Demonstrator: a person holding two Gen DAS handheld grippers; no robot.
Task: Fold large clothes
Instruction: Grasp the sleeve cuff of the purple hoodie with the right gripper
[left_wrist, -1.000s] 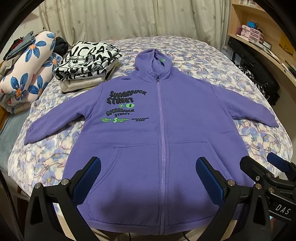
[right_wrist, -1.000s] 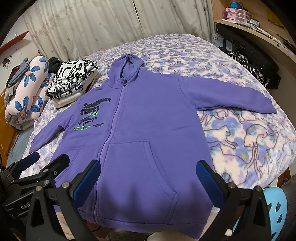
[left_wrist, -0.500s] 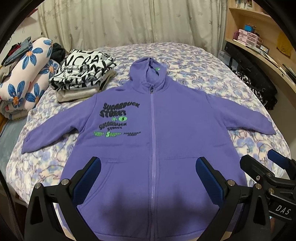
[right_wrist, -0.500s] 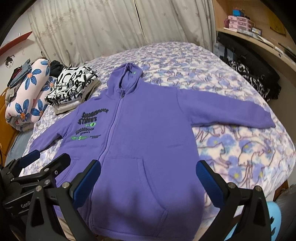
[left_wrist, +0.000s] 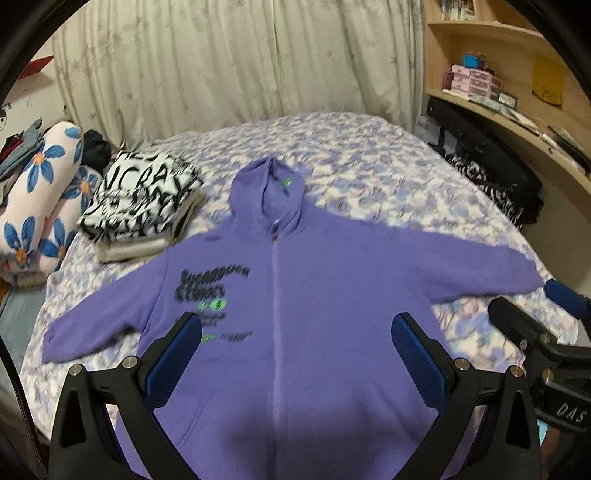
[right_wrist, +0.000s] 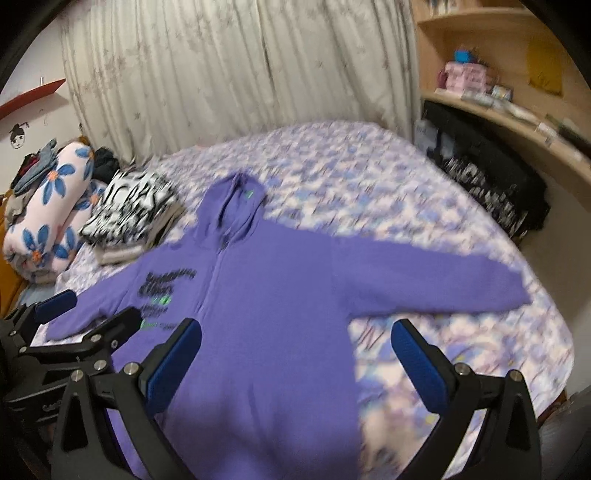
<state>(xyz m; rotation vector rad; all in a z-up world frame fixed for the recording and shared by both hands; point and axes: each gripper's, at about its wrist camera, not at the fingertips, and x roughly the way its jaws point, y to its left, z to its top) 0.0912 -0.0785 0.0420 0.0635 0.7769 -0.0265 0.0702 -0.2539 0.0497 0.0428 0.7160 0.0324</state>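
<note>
While both grippers, left (left_wrist: 295, 354) and right (right_wrist: 295, 354), gape wide and empty, purple hoodie (left_wrist: 314, 314) lies flat on bed (left_wrist: 369, 162), hood pointing away, sleeves outspread.

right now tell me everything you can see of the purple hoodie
The purple hoodie is a zip-front fleece-looking garment lying flat, front up, on the floral bedspread. It is zipped shut, hood pointing toward the curtain, both sleeves spread outward. Blurred black and green lettering marks one chest side. Neither pair of tongs touches it.
</note>
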